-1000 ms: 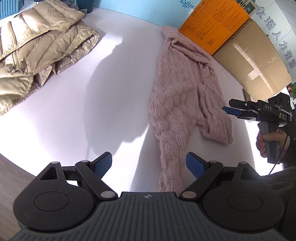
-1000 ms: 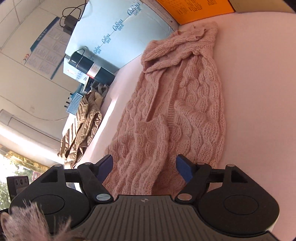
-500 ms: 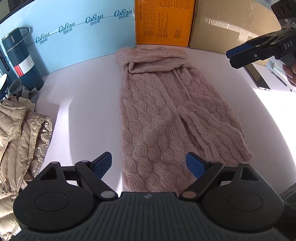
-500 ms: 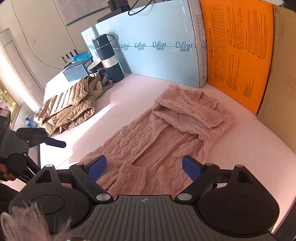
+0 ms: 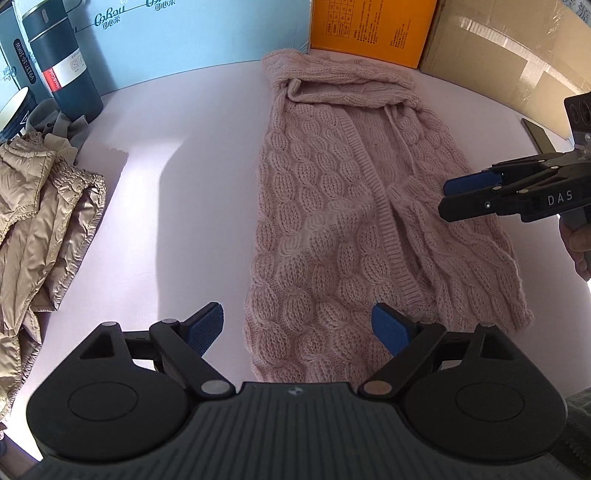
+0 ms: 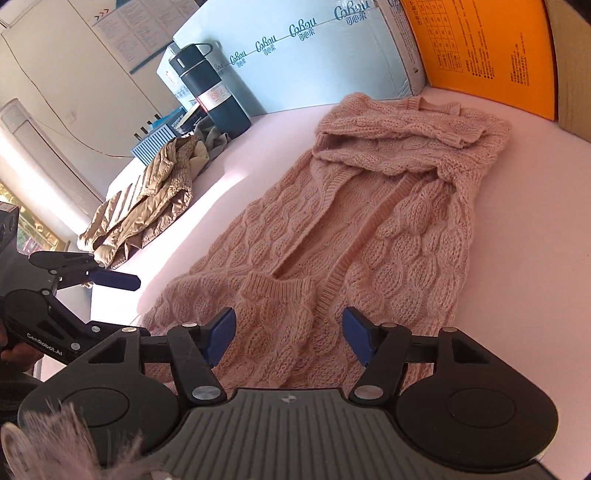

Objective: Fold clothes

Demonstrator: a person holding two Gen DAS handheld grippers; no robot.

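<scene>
A pink cable-knit hooded cardigan [image 5: 332,229] lies lengthwise on the pale table [image 5: 177,192], hood at the far end, both sides folded inward; it also shows in the right wrist view [image 6: 369,240]. My left gripper [image 5: 297,325] is open and empty, just above the cardigan's near hem. My right gripper [image 6: 288,330] is open and empty, hovering over the folded sleeve at the cardigan's right side; it shows in the left wrist view [image 5: 454,199]. The left gripper also shows at the left of the right wrist view [image 6: 122,280].
A beige quilted jacket [image 5: 40,221] lies bunched at the table's left. A dark flask [image 5: 61,62] stands at the back left before a light-blue box [image 5: 192,33]. An orange box [image 5: 373,26] and a cardboard box [image 5: 509,55] line the back.
My left gripper has swung round to face along the cardigan from its hem. My right gripper has come down closer over the cardigan's right side. Both stayed open.
</scene>
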